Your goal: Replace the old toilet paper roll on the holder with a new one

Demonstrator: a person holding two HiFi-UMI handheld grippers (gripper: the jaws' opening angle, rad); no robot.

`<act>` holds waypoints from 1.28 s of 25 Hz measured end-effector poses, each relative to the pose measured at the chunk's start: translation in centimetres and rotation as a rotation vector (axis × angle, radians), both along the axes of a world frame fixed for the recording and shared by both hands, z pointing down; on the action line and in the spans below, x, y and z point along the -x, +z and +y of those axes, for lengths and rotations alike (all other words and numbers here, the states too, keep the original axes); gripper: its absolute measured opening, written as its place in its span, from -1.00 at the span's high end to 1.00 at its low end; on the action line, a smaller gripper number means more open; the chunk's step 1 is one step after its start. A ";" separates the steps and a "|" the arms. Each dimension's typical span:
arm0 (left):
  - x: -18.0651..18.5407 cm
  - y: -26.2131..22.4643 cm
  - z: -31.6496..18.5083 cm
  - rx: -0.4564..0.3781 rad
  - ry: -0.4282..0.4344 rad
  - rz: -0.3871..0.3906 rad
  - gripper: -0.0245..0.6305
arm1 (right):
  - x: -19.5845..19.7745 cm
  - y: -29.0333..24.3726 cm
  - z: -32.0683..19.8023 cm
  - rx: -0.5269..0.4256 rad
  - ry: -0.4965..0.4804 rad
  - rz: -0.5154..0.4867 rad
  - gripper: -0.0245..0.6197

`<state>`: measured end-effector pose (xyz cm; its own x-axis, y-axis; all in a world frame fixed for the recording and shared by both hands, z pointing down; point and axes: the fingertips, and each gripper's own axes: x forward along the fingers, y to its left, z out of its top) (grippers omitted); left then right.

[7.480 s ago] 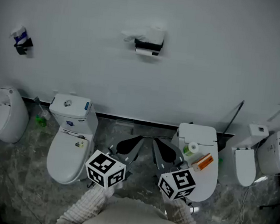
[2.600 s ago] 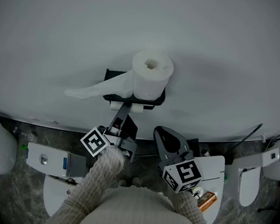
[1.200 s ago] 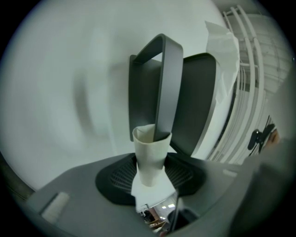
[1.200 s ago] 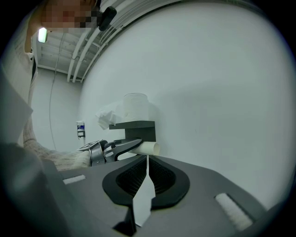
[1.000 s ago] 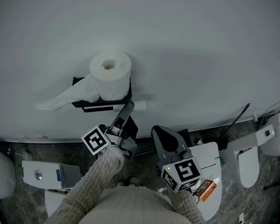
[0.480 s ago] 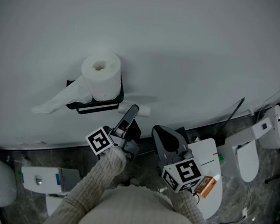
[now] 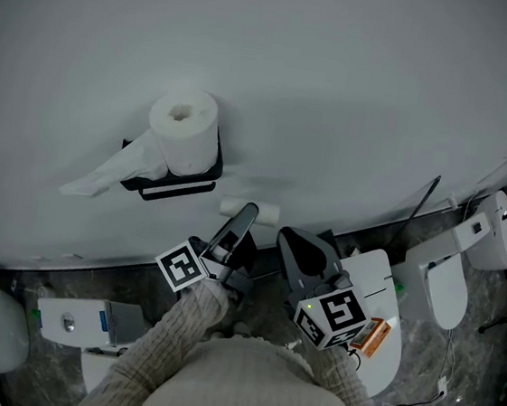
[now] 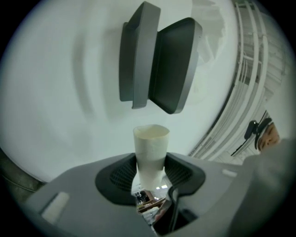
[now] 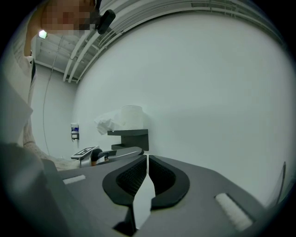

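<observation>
A full white toilet paper roll [image 7: 185, 130] stands on top of the black wall holder [image 7: 172, 182], and a loose tail of paper [image 7: 99, 181] hangs off to the left. My left gripper [image 7: 240, 222] is shut on a bare cardboard tube [image 7: 268, 212], held crosswise to the right of and below the holder. In the left gripper view the tube [image 8: 150, 146] stands up between the pads, with the holder [image 8: 159, 65] on the wall ahead. My right gripper [image 7: 307, 252] is shut with nothing in it, lower right of the left one. The right gripper view shows the roll [image 9: 131, 116] and holder [image 9: 132, 138] off to the left.
Below the wall, a white toilet [image 7: 375, 273] with its lid down carries an orange box [image 7: 367, 334] at the right. Another toilet's cistern [image 7: 85, 321] is at lower left, and a third toilet [image 7: 449, 282] stands far right. A dark rod [image 7: 421, 206] leans against the wall.
My left gripper has carried the cardboard tube rightward and down, away from the holder. The right gripper has barely shifted. The roll stays on top of the holder.
</observation>
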<state>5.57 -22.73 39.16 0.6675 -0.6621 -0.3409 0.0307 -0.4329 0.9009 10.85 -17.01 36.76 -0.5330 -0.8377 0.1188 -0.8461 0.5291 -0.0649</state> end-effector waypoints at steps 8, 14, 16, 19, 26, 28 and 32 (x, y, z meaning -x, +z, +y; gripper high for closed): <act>3.1 0.1 2.7 0.002 -0.084 -0.029 0.39 | 1.9 -0.6 1.0 -0.012 -0.064 0.005 0.88; 7.1 0.6 4.3 0.012 -0.191 -0.045 0.39 | 4.4 -1.2 1.0 -0.033 -0.140 0.010 0.88; 8.4 0.5 4.9 0.009 -0.222 -0.044 0.39 | 5.4 -1.6 1.0 -0.042 -0.167 0.017 0.87; 10.0 0.7 5.5 0.010 -0.266 -0.058 0.39 | 6.8 -2.4 0.5 -0.069 -0.203 0.021 0.85; 13.1 0.7 6.7 0.018 -0.344 -0.068 0.39 | 8.9 -5.3 -1.3 -0.139 -0.259 0.008 0.79; 13.7 1.0 7.0 0.030 -0.359 -0.065 0.39 | 9.4 -6.1 -1.9 -0.157 -0.268 0.004 0.76; 14.3 1.4 7.3 0.045 -0.378 -0.054 0.39 | 10.1 -7.6 -3.0 -0.183 -0.277 -0.013 0.64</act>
<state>-8.74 -15.45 40.52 0.3894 -0.8785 -0.2767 -0.1717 -0.3644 0.9153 0.74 -20.05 29.20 -0.7438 -0.6678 -0.0289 -0.6683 0.7426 0.0427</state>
